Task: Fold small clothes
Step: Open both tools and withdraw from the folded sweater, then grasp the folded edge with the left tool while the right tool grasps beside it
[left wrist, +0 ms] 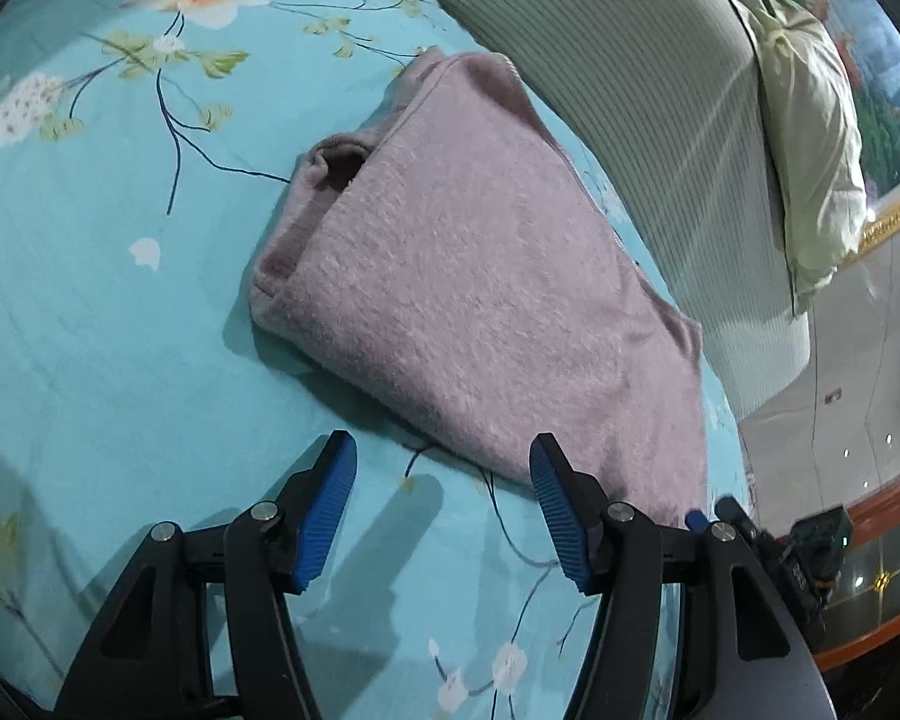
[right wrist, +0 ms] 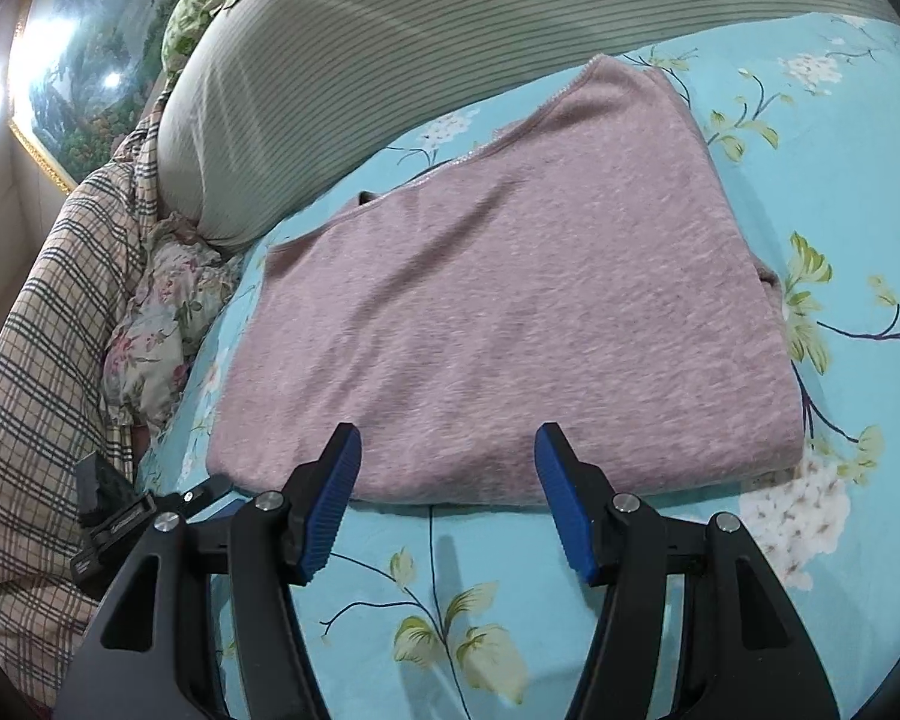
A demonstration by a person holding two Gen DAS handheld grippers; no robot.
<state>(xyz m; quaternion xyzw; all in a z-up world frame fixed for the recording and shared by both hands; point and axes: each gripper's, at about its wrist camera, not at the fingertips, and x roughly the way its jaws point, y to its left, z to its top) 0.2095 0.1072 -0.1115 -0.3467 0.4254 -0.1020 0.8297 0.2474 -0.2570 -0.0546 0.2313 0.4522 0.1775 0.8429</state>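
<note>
A small fuzzy pink garment (left wrist: 474, 276) lies folded into a thick rectangle on the turquoise floral bedsheet (left wrist: 90, 312). A sleeve cuff pokes out at its left edge. My left gripper (left wrist: 441, 450) is open and empty, just short of the garment's near corner. In the right wrist view the same pink garment (right wrist: 510, 300) lies flat ahead. My right gripper (right wrist: 447, 441) is open and empty, its fingertips over the garment's near folded edge. The other gripper's body shows at the edge of each view.
A grey striped pillow (left wrist: 642, 72) lies behind the garment, also in the right wrist view (right wrist: 342, 54). A plaid blanket (right wrist: 36, 360) and a floral cloth (right wrist: 156, 330) are heaped at the left. A framed painting (right wrist: 84, 60) hangs behind. The bed edge and floor (left wrist: 840, 372) are to the right.
</note>
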